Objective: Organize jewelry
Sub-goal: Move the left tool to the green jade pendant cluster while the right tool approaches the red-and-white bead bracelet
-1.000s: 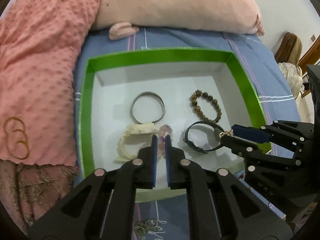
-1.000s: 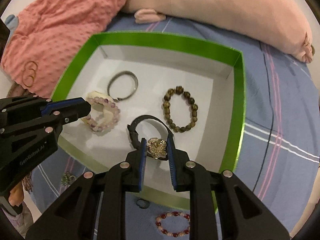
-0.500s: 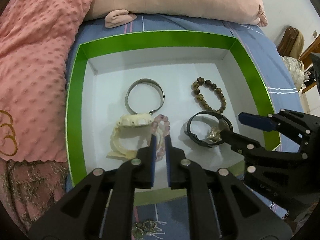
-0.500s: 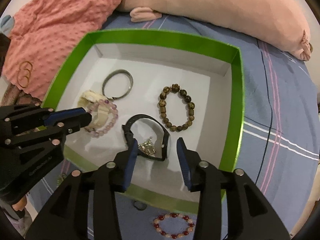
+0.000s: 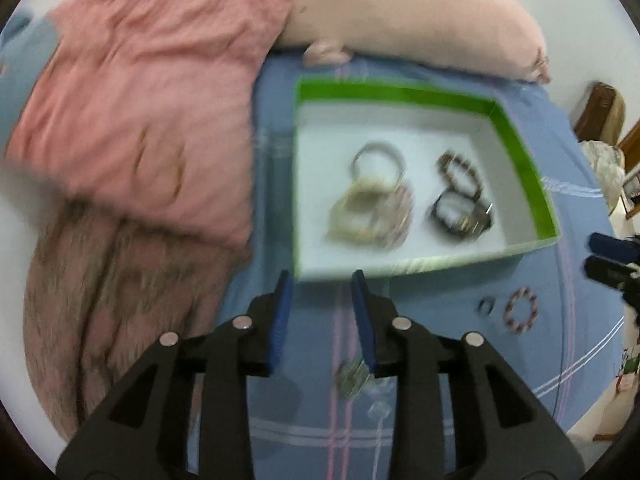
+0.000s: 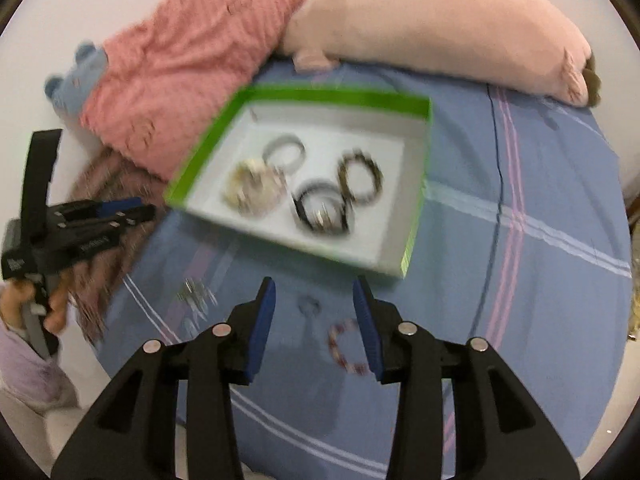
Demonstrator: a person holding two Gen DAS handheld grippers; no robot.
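Note:
The green-rimmed white box (image 5: 400, 94) (image 6: 332, 94) holds a silver bangle (image 5: 378, 160), a cream bracelet with a pink bead bracelet on it (image 5: 360, 216), a brown bead bracelet (image 5: 460, 172) and a black bracelet with a gold charm (image 6: 322, 210). My left gripper (image 5: 321, 284) hovers over the blue sheet in front of the box, its jaws opening with nothing between them. My right gripper (image 6: 313, 288) is open and empty above a small dark ring (image 6: 309, 306) and a red bead bracelet (image 6: 346, 348). A silver piece (image 5: 352, 374) lies under the left gripper.
A pink blanket (image 5: 140, 100) and brown fuzzy fabric (image 5: 100, 280) lie left of the box. A pink plush pillow (image 5: 420, 20) lies behind it. A blue plush toy (image 6: 76, 76) sits at far left. A hand (image 6: 24, 300) holds the left gripper's handle.
Both grippers have pulled back out of the box to the near side. The left let go of the pink bead bracelet, the right of the black bracelet. Both jaws stand wider.

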